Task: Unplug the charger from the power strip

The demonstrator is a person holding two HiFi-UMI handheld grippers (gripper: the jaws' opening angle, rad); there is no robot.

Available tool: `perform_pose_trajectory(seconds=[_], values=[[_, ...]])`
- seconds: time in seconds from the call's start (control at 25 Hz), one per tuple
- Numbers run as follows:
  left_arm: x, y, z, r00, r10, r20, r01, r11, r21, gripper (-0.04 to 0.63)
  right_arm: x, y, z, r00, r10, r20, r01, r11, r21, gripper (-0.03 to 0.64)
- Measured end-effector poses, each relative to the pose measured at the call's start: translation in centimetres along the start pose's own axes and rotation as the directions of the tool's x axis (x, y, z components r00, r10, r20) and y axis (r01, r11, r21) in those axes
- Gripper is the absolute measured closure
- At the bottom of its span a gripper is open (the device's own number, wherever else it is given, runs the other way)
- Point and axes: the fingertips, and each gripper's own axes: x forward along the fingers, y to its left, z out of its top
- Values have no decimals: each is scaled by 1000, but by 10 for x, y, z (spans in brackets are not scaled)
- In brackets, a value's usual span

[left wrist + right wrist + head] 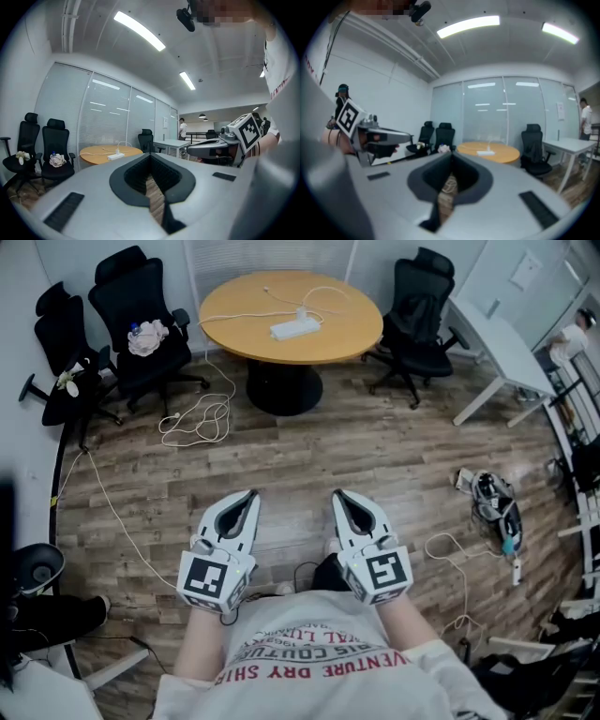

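A white power strip (pixel 295 329) lies on the round wooden table (pixel 347 338) at the far side of the room. A small white charger (pixel 302 314) stands plugged into it, and thin white cables trail over the tabletop. Both grippers are held low and close to my body, far from the table. My left gripper (pixel 249 495) and right gripper (pixel 340 495) point towards the table, side by side. Each is shut with nothing between its jaws. The left gripper view shows the strip (pixel 115 156) far off, and so does the right gripper view (pixel 486 153).
Black office chairs (pixel 141 306) stand left of the table, another chair (pixel 422 306) to its right. A white desk (pixel 502 343) is at the far right. A coiled white cable (pixel 197 418) and some gear (pixel 494 502) lie on the wood floor. A person (pixel 183 129) stands far back.
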Motion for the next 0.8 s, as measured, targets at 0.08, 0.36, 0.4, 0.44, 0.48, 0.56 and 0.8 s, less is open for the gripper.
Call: perform_pose_trajectory(seconds=[0.08,0.36,0.4,0.44,0.48,0.56,0.8], values=[[8,3,-2,1000,5,-4,-5,1000,-1,563,7,-8,3,1000,-6,-10,6,1000,2,589],[50,17,-9,998,61,-28,-61,998,1,563,46,-49,-13,999,30,-33,-30,1000,2,588],[56,21,-10,997,75,-32,-75,997,2,563,55,-54,-15,998,42,-36,-42,999,5,589],[63,25,-11,995,89,-37,-89,996,2,563,63,-58,-18,998,58,-37,-58,998,7,588],[71,30,-12,994,103,-42,-103,995,1,563,72,-64,-19,996,75,-39,-75,997,9,588],[91,40,-12,990,136,-48,-136,991,-2,563,93,-79,-20,993,109,-40,-108,994,10,588],[176,63,-7,972,229,-59,-231,973,-17,563,160,-155,-6,981,190,-32,-190,982,1,588]])
